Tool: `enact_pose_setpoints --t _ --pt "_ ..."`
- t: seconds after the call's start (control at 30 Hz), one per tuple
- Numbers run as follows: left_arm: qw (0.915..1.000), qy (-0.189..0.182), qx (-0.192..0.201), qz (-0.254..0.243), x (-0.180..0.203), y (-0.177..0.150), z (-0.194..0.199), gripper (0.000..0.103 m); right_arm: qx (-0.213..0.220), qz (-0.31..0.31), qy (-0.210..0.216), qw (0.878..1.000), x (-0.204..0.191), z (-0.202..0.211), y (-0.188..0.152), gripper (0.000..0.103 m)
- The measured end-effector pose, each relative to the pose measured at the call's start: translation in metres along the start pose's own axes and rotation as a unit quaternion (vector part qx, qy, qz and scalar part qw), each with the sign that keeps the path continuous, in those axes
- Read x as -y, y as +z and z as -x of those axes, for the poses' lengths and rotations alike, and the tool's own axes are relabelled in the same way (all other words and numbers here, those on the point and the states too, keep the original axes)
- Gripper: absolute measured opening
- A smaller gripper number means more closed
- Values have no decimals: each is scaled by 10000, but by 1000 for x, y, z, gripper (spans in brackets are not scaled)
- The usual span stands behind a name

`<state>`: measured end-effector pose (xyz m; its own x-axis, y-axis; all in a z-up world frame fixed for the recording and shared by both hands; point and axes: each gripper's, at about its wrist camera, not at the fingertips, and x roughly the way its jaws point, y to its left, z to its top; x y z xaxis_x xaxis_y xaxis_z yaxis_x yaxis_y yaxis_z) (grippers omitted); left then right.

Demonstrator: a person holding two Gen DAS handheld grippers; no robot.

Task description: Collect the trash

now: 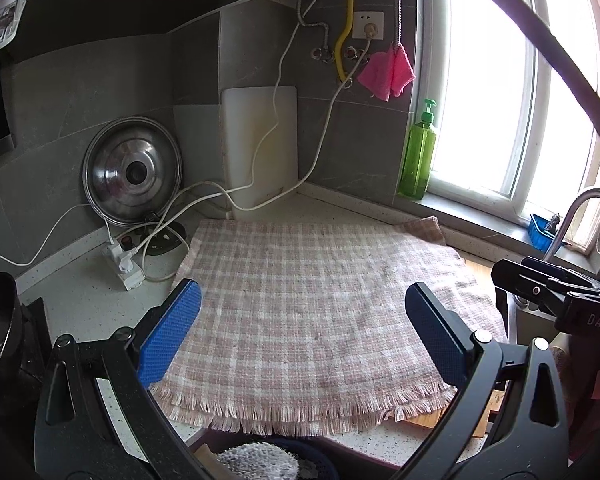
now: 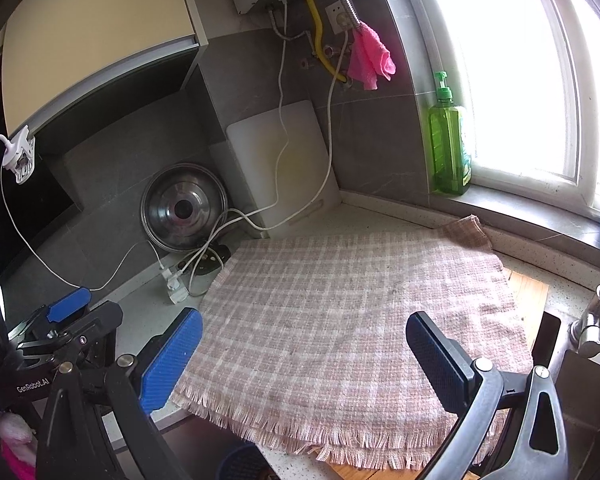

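A pink and white checked cloth (image 1: 312, 316) with fringed edges lies flat on the speckled countertop (image 1: 80, 304); it also shows in the right wrist view (image 2: 340, 320). I see no loose trash on the cloth. My left gripper (image 1: 302, 338) is open and empty, hovering over the cloth's near part. My right gripper (image 2: 304, 358) is open and empty over the cloth too. A dark blue basket (image 1: 276, 460) holding something pale and textured sits below the counter's front edge; its rim shows in the right wrist view (image 2: 240, 462). The left gripper shows at the left of the right wrist view (image 2: 68, 320).
A steel pot lid (image 1: 132, 172) and a white cutting board (image 1: 260, 140) lean on the grey tiled wall. A power strip (image 1: 126, 264) with white cables lies left of the cloth. A green soap bottle (image 1: 418, 152) stands on the windowsill. A faucet (image 2: 596, 312) and sink are at right.
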<state>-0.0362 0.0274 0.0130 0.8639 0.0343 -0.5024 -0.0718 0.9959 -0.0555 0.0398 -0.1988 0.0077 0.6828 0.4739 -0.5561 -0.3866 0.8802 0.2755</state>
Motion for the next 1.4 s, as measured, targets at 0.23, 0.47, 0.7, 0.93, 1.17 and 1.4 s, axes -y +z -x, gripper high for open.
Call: enact_pose_setpoints --t 0.23,0.47,0.7,0.93,1.17,1.4 --pt "10000 -28 -4 -4 -1 -2 -3 103 -15 -34 -17 10000 3 -4 1 103" --pt "10000 -47 -52 -3 0 -2 -8 103 -41 -62 -41 10000 6 -6 1 103" --pt "10000 -15 -36 10 0 -2 -10 103 -92 -78 -52 9999 8 -11 1 103" --pt "10000 -42 -55 -6 -1 -3 -13 103 -118 -83 -56 9999 10 -13 1 103" --pt "9999 -47 -96 112 0 -6 -19 103 -162 -105 -62 9998 13 -18 0 103" --pt "9999 90 28 89 3 -7 -21 103 -220 -181 -84 9996 19 -24 -2 103"
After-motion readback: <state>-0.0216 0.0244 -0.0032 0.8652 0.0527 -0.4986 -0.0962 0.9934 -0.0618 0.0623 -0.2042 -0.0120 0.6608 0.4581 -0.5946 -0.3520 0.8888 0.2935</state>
